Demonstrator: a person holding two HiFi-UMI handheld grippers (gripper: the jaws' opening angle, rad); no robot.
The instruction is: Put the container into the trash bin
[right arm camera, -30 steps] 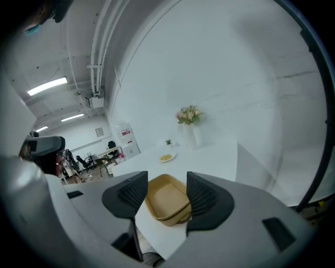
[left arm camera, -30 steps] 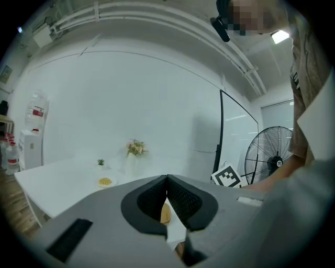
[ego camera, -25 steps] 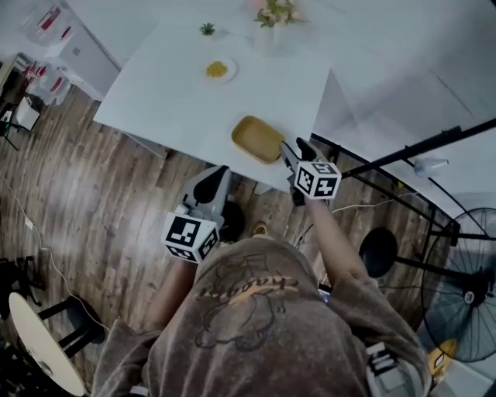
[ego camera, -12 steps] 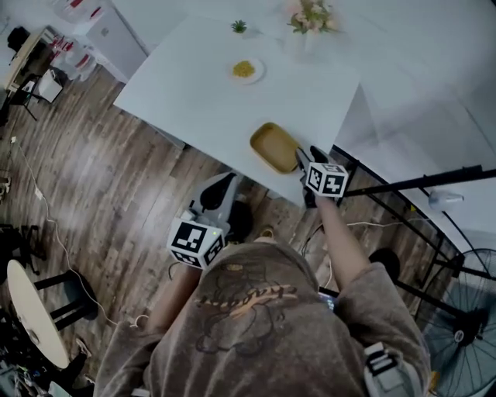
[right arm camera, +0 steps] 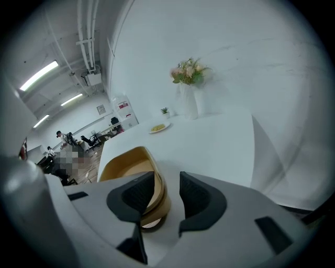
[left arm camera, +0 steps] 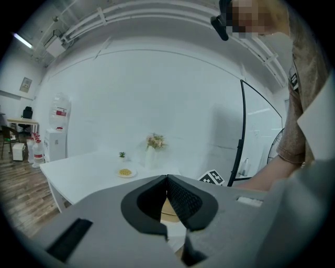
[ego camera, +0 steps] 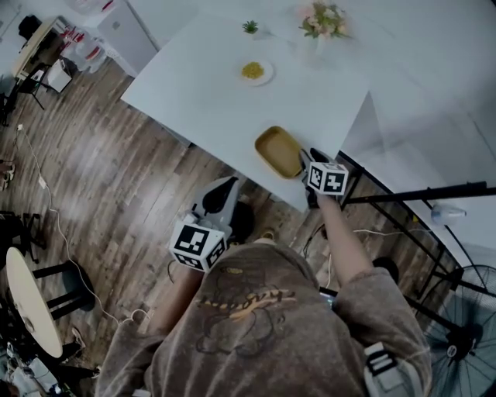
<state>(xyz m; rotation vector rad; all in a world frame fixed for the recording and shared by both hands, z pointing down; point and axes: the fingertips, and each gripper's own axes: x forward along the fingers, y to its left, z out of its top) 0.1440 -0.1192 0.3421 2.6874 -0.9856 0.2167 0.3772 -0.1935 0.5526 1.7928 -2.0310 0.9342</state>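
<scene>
**Right gripper closing on container at table edge; no lift**

- Tan oval container (ego camera: pixel 279 151) sat on the white table (ego camera: pixel 201 85), at the table's near edge close to its right corner. Upright, empty inside as far as the right gripper view showed.
- Right gripper (ego camera: pixel 308 161) was at that same table edge, jaws straddling the container's near wall and closing. One pad (right arm camera: pixel 138 194) sat inside the rim, the other pad (right arm camera: pixel 198 196) outside. The outer pad looked clear of the wall, so probably no squeeze, though the angle made contact hard to judge.
- Left gripper (ego camera: pixel 219 195) hung off the table, below its near edge and over the wood floor (ego camera: pixel 101 170). Its jaws were closed tip to tip with nothing between them.
- Elsewhere on the table: a white plate of yellow food (ego camera: pixel 253 71) around mid-table, plus a small potted plant (ego camera: pixel 249 27) and a vase of flowers (ego camera: pixel 324 19) towards the far edge, all well apart from the container.
</scene>
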